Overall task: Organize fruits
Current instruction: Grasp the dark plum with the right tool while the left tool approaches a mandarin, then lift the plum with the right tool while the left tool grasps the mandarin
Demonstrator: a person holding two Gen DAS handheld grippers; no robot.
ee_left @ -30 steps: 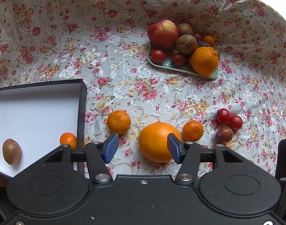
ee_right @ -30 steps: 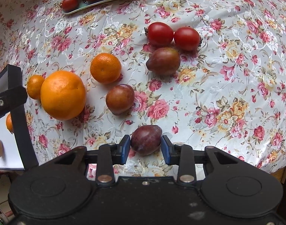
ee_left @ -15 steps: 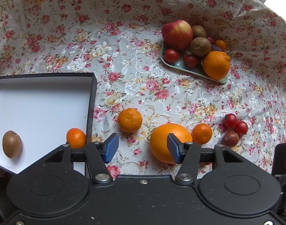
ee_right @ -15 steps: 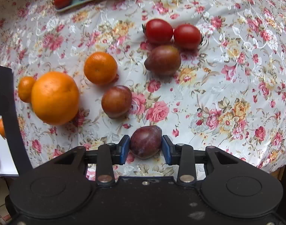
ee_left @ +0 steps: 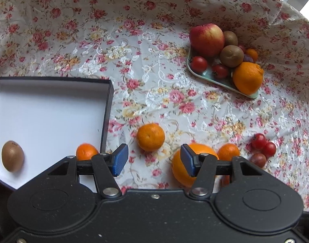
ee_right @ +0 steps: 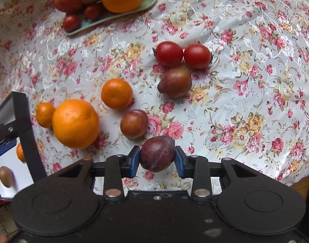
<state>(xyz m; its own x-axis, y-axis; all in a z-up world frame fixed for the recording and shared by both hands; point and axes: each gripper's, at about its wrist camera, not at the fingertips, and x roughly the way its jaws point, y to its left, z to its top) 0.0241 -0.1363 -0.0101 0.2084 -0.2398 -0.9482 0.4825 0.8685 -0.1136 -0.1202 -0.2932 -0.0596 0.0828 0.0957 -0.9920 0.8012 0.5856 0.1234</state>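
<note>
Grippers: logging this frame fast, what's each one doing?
Left gripper: open, holding nothing.
Right gripper: shut on the dark plum.

My table wears a floral cloth (ee_left: 154,46), shiny and a little creased. In my left view a green tray (ee_left: 210,75) heaped with fruit sits on it at about two o'clock, and a dark box (ee_left: 108,109) with a white floor lies at nine. Straight on the cloth in my right view: a big orange (ee_right: 75,123) at nine, a small mandarin (ee_right: 44,114) touching its left side, another mandarin (ee_right: 116,93) toward ten, a brownish plum (ee_right: 134,124) near the middle, and at twelve two red tomatoes (ee_right: 169,53) touching each other, with a dark plum (ee_right: 174,82) just beneath them.
</note>
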